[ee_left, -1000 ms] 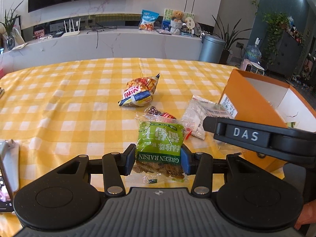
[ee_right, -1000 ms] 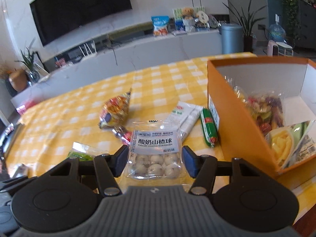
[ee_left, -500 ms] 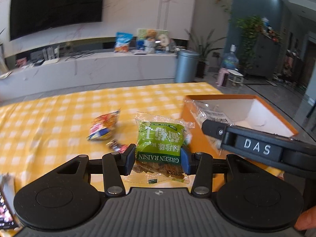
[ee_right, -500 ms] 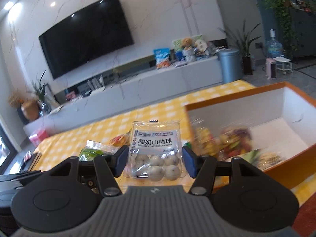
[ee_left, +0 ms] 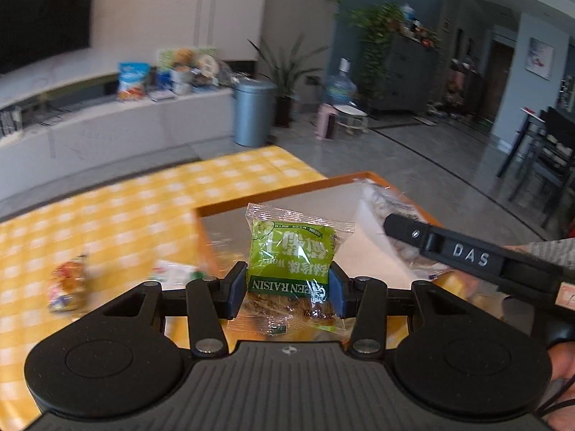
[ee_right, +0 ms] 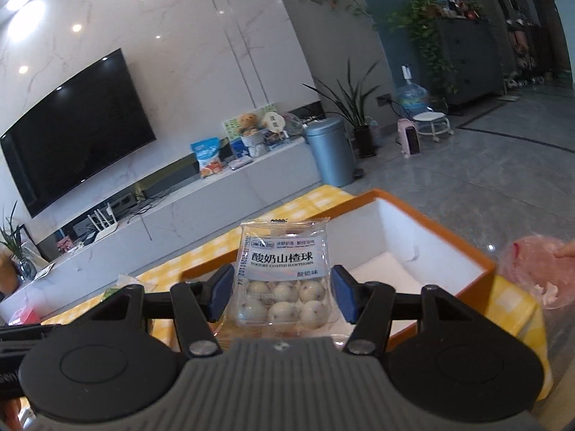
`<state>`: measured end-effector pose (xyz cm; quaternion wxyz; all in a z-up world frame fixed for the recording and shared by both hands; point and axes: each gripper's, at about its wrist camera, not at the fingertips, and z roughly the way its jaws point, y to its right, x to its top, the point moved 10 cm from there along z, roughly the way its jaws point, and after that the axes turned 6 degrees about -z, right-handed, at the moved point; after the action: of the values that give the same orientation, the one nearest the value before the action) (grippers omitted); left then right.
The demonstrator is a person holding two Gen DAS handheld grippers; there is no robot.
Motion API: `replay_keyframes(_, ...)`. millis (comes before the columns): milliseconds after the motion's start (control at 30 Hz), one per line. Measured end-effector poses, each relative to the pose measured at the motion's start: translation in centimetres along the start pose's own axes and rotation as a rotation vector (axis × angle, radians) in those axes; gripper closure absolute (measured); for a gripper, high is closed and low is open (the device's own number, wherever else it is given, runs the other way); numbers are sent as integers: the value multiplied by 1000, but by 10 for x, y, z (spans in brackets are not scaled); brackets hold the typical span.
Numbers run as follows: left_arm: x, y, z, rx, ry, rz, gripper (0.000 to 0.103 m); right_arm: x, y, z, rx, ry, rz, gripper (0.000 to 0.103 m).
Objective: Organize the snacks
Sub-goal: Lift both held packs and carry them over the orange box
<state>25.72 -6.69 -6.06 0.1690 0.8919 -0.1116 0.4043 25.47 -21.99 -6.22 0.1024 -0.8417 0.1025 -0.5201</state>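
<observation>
In the left wrist view, my left tongs point(ee_left: 288, 291) sit low in the centre of the frame, clamped on the green raisin packet point(ee_left: 291, 265), which stands upright between the blue pads in front of the orange box point(ee_left: 273, 205); the box fills the middle right, and the yellow checked table point(ee_left: 107, 215) with a loose snack bag point(ee_left: 68, 282) lies at the lower left. The right tongs cross the right side of this frame with a clear packet. In the right wrist view, my right tongs point(ee_right: 282, 296) are clamped on the yogurt hawthorn packet point(ee_right: 283, 278), held upright at centre, with the box's white interior just behind it to the right. I judge the step in hand to be carrying both packets to the box. Next I need each packet fully past the rim, then lowered before parting the pads, one side at a time so they don't collide.
</observation>
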Motion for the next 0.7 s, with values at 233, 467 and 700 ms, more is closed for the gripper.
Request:
replay_keyframes(233,4,18,54,-54,-112,-31,51,-3,41,35,80,-170,34,45)
replay_keyframes(467,2,20,94,-122,-228,-108,51,-8,63,62,42,-253,36,45)
replay_keyframes(700,-5,26,125,-123,-302,-137,51,-9,83,82,17,-337,-65,45)
